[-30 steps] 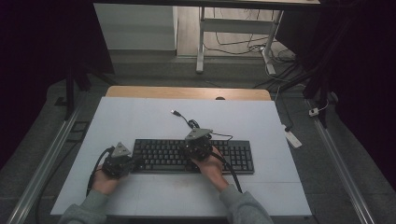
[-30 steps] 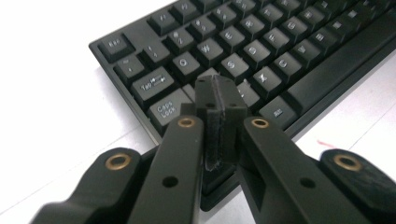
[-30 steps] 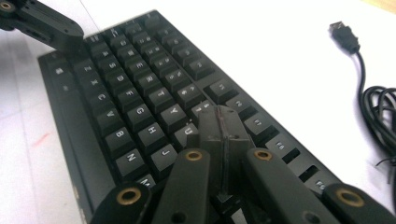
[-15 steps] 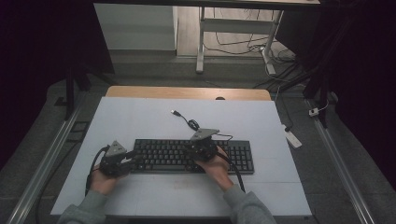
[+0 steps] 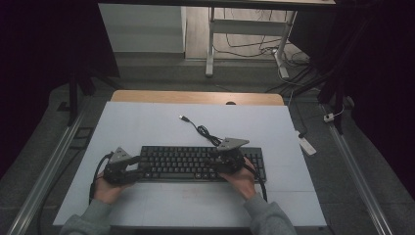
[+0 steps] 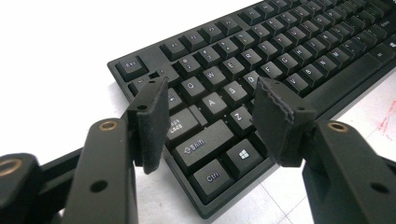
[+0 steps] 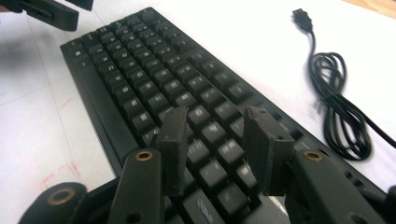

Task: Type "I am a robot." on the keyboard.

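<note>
Two claws: both sit over one black keyboard on the white bench, one at each end of it.
Keyboard: lies flat, long side across the bench, near the person's edge; the left gripper view shows its Esc, Shift and Ctrl corner.
Left claw: at the keyboard's left end, held in the person's left hand; its jaws have just been opening and stand apart, pads clear of the keys, nothing gripped. In the left gripper view the gap frames the A, Z and Shift keys.
Right claw: above the keys right of the keyboard's middle, held in the right hand; its jaws have just been opening too, and nothing is pinched. In the right gripper view keys show through the gap.
Cable: black, partly coiled, on the bench just behind the keyboard, its USB plug lying free.
Wooden strip: runs along the bench's far edge.
</note>
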A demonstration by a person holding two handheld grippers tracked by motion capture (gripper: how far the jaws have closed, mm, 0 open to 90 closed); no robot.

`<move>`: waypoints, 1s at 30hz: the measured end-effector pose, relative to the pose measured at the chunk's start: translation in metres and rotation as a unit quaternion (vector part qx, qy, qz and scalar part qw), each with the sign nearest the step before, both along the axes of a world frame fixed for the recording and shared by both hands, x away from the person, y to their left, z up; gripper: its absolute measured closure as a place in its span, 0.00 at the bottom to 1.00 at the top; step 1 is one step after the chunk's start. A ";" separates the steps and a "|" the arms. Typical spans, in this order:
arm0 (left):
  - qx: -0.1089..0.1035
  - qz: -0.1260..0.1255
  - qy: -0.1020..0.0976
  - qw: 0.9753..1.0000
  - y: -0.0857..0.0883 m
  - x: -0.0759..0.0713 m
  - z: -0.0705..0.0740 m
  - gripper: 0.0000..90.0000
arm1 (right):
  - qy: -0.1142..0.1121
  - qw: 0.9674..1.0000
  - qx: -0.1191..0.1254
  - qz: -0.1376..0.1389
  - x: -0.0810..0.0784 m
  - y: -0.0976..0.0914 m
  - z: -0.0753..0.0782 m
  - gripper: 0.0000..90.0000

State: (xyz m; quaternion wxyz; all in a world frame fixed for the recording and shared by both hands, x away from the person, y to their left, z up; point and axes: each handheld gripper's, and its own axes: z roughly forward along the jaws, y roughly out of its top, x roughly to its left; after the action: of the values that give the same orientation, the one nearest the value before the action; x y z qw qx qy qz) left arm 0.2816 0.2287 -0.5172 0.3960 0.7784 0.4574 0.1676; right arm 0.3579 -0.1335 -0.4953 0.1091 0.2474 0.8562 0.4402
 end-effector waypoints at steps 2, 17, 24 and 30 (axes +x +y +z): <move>0.000 0.000 0.001 1.000 0.000 0.000 0.000 0.50 | 0.000 1.000 0.000 -0.003 -0.002 -0.006 0.000 0.67; -0.027 -0.041 0.005 0.999 -0.002 -0.001 0.009 0.49 | -0.006 1.000 0.001 -0.007 -0.005 -0.015 -0.001 0.66; -0.030 -0.079 0.007 0.996 -0.013 0.000 0.019 0.50 | -0.004 1.000 0.002 -0.011 -0.007 -0.019 -0.003 0.66; -0.018 -0.105 0.013 0.994 -0.029 0.007 0.027 0.51 | -0.003 1.000 0.001 -0.011 -0.012 -0.024 -0.005 0.66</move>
State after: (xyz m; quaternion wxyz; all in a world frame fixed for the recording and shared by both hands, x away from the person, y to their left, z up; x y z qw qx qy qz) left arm 0.2887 0.1998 -0.4898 0.4191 0.8170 0.3813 0.1073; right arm 0.3460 -0.1576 -0.5001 0.1163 0.2554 0.8527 0.4406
